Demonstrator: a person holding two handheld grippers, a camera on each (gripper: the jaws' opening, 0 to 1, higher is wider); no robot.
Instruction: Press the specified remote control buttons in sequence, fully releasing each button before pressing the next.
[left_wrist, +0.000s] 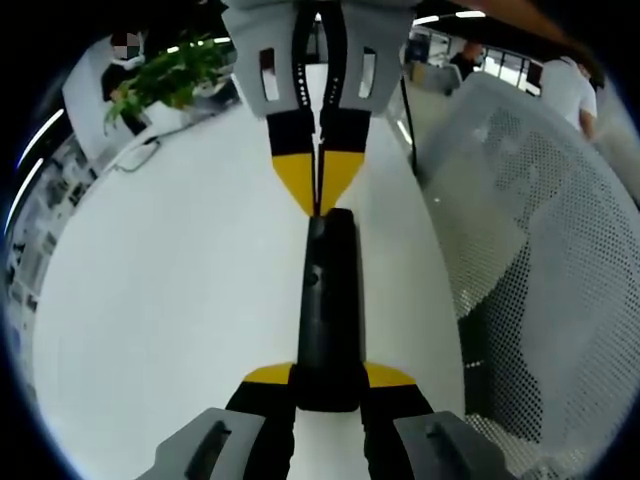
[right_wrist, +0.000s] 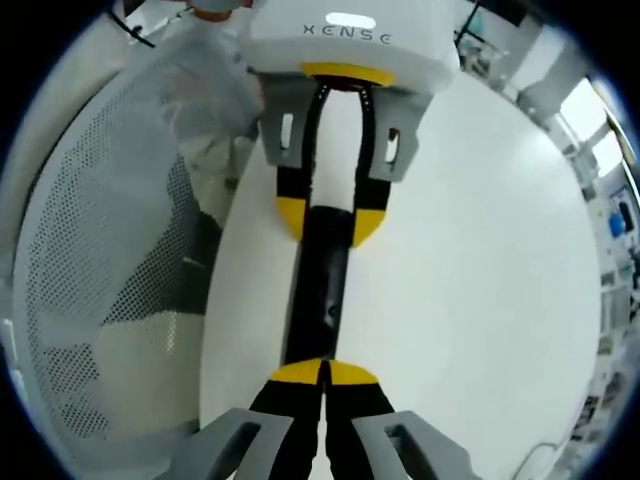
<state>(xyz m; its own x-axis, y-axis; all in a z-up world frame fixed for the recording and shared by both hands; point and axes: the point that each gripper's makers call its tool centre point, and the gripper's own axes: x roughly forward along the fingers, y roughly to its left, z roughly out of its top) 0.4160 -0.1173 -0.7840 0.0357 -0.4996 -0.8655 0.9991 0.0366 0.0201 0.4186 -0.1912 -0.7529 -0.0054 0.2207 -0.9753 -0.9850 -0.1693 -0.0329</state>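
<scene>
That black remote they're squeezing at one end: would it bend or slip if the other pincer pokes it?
Probably stiff: the remote juts straight from the left gripper without sagging. Its glossy casing may slip. The right gripper, tips shut, meets its far end, so a push could pivot it.

A white bench (left_wrist: 180, 290) spans the room's foreground. A white perforated mesh chair back (left_wrist: 545, 230) stands beside it. A green potted plant (left_wrist: 165, 75) sits at the far end. Ceiling light strips (left_wrist: 445, 17) run overhead; bright windows (right_wrist: 592, 120) line one side.

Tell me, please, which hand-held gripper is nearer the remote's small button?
Right: the right hand-held gripper touches the remote at the end beside the button; the left hand-held gripper clamps the opposite end.
</scene>
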